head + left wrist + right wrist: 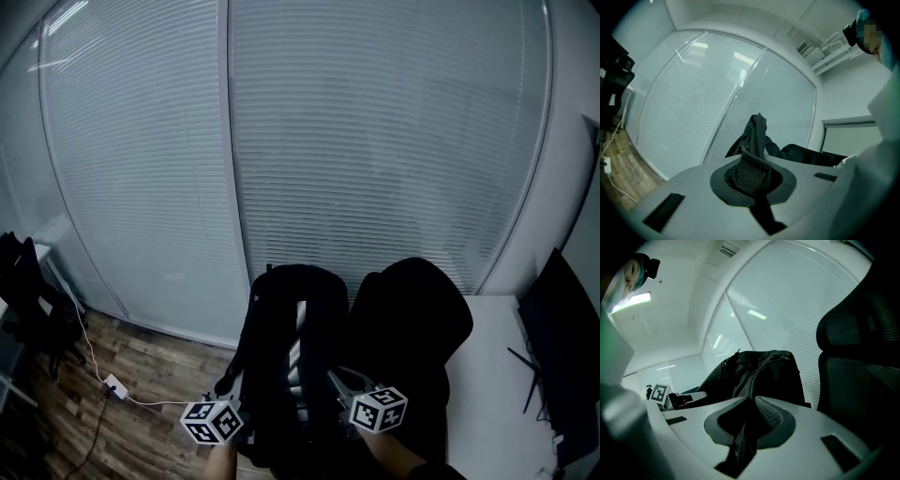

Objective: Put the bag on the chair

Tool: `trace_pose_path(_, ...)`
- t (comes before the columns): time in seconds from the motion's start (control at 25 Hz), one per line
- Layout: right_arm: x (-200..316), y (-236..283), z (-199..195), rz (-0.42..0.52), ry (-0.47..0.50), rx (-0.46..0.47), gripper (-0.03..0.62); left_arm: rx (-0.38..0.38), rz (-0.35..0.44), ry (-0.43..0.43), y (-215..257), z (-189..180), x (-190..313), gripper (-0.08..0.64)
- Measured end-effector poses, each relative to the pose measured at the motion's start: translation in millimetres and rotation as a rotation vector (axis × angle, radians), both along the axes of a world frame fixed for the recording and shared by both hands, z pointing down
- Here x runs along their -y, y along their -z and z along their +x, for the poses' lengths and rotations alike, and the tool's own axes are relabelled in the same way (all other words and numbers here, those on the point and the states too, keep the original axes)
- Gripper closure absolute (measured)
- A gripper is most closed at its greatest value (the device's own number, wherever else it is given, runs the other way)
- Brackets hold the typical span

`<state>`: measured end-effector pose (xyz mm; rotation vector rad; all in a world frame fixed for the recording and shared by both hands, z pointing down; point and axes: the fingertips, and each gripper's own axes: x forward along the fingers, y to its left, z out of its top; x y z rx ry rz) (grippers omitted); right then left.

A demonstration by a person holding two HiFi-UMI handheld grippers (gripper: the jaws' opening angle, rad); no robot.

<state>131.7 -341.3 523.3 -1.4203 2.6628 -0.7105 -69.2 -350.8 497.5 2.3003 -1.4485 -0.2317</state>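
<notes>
The left gripper (752,165) and right gripper (749,412) have smooth pale-grey shells, each with a dark oval recess round the jaws and dark rectangular slots (663,212). Each carries a marker cube, the left cube (211,421) and the right cube (379,409), with black-and-white squares.

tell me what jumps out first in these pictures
A black backpack fills the middle of the head view, with the left gripper shut on its strap and the right gripper pinching its dark fabric. Just to its right stands a black chair, and pale window blinds span the whole background.
</notes>
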Motion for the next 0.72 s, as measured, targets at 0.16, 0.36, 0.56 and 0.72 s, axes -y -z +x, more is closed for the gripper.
trace_pose_path(0.16, 21.8, -25.2, 17.8, -0.035, 0.005, 0.01, 0.523, 0.016, -0.05, 0.013, -26.7, 17.1, 21.6, 0.538)
trace_pose_path(0.36, 43.0, -66.4, 37.7, -0.101, 0.004, 0.018, 0.523, 0.059, -0.103, 0.024, -65.6, 37.4, 44.2, 0.538)
trace_pose_path(0.56, 54.9, -110.4, 52.5, -0.17, 0.001, 0.015, 0.523, 0.104, -0.165, 0.03, -108.1, 51.9, 57.9, 0.538)
trace_pose_path(0.72, 61.0, -142.5, 69.2, -0.219, -0.017, 0.01, 0.523, 0.11, -0.221, 0.035, -141.1, 68.5, 66.3, 0.538)
